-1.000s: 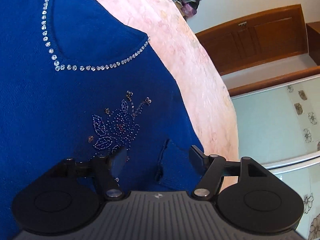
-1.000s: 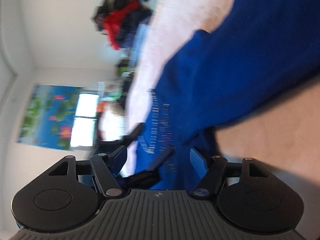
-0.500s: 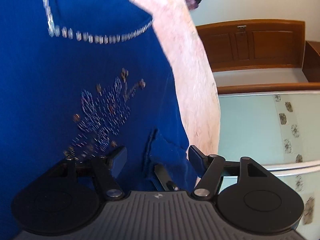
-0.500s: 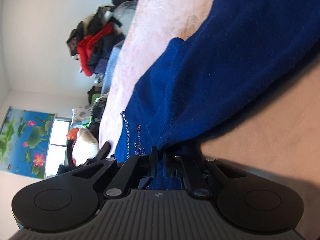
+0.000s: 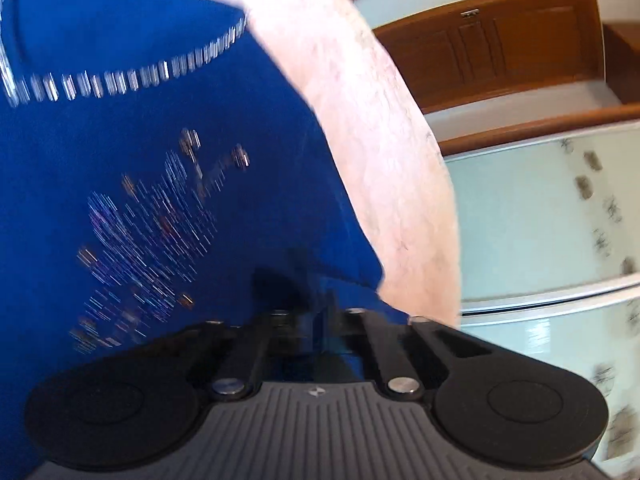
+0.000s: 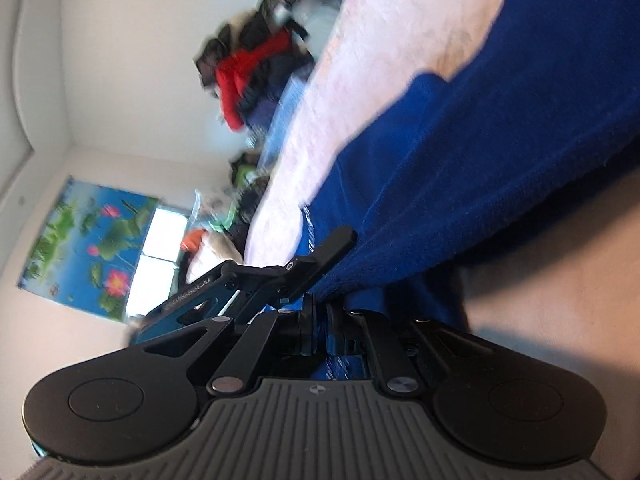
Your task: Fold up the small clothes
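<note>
A royal-blue knit top [image 5: 120, 152] with a rhinestone neckline and a beaded flower lies on a pale pink blanket [image 5: 372, 128]. My left gripper [image 5: 316, 320] is shut on a fold at the top's right edge. In the right wrist view my right gripper [image 6: 318, 318] is shut on another edge of the same blue top [image 6: 480, 168], which hangs in a lifted fold. The left gripper [image 6: 320, 256] also shows there, just beyond and left of my right one.
A wooden cabinet [image 5: 500, 44] and a pale green floral-panel wardrobe [image 5: 540, 220] stand to the right of the bed. A pile of clothes [image 6: 256, 76] sits at the far end of the pink blanket [image 6: 360, 80]. A lotus poster [image 6: 88, 240] hangs beside a window.
My left gripper has closed from open onto the top's edge fold. My right gripper closed on the top half a second ago and stays shut, lifting the fabric.
</note>
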The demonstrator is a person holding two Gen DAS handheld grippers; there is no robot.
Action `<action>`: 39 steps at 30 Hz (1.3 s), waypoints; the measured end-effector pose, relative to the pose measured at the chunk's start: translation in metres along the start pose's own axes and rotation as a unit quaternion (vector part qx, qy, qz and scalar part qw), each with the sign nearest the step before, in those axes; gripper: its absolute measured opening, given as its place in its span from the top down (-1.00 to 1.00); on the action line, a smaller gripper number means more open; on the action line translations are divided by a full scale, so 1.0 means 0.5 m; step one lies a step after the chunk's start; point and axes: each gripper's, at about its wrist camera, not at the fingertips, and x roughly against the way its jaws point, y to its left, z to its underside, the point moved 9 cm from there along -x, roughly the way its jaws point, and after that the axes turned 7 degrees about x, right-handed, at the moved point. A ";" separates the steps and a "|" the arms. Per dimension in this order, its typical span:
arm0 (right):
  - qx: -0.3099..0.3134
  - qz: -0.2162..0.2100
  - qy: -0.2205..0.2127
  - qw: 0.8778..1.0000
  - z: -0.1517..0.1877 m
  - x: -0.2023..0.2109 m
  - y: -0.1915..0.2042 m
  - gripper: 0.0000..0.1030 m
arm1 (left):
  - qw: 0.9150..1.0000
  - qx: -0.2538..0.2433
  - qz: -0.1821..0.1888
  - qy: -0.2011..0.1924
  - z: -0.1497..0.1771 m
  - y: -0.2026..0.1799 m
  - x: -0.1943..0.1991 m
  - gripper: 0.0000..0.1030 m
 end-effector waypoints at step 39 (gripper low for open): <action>0.300 0.173 0.098 0.933 -0.151 -0.131 0.018 0.83 | 0.951 0.105 -0.142 -0.254 -0.211 0.383 0.562 0.93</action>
